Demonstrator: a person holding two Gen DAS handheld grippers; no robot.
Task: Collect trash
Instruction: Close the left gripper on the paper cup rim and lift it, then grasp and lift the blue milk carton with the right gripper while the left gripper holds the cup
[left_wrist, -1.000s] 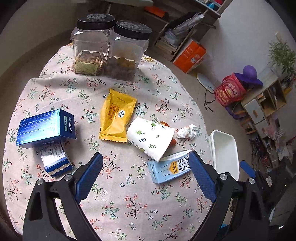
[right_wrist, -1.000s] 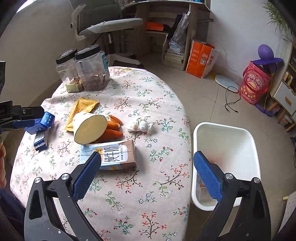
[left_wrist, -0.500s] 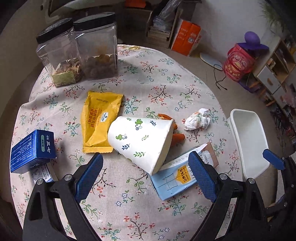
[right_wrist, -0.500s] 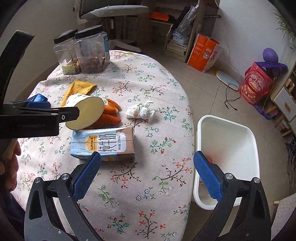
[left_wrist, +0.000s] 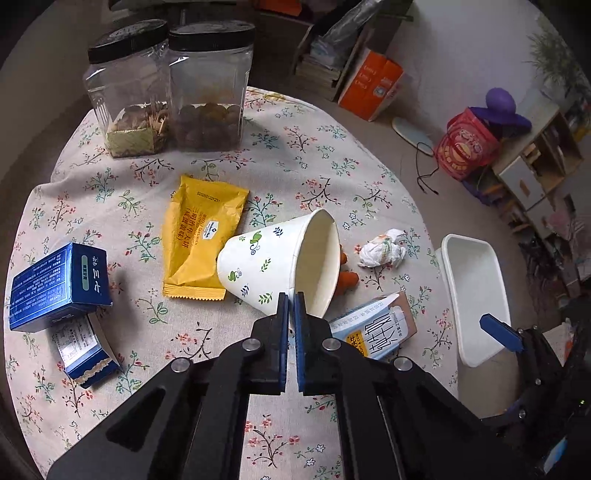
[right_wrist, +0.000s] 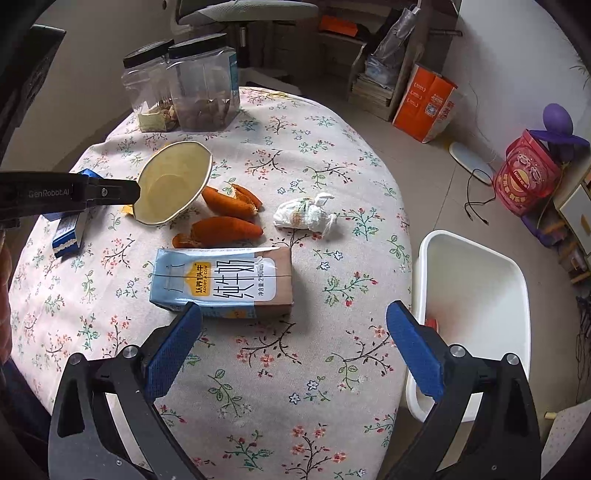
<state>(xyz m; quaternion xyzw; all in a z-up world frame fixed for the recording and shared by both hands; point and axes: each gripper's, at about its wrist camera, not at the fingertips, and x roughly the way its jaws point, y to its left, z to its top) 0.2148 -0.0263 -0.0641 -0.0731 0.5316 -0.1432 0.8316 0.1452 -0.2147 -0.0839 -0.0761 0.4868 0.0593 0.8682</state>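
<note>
A white paper cup (left_wrist: 269, 262) with leaf prints lies tilted on the flowered tablecloth, mouth toward the right. My left gripper (left_wrist: 291, 301) is closing its jaws on the cup's near rim, pads pressed on the wall; from the right wrist view it (right_wrist: 135, 192) holds the cup (right_wrist: 173, 184) by its edge. My right gripper (right_wrist: 295, 332) stands open just above a blue and brown milk carton (right_wrist: 225, 282), with nothing between its fingers. Orange peel pieces (right_wrist: 229, 229) and a crumpled tissue (right_wrist: 304, 214) lie beyond the carton.
A white bin (right_wrist: 476, 314) stands on the floor off the table's right edge. A yellow snack packet (left_wrist: 201, 236), blue boxes (left_wrist: 59, 284) and two black-lidded jars (left_wrist: 170, 88) sit on the left and far side. Floor clutter lies beyond.
My left gripper went from wide open to shut on the cup's rim, and the cup's mouth has tipped up. My right gripper sank closer to the milk carton.
</note>
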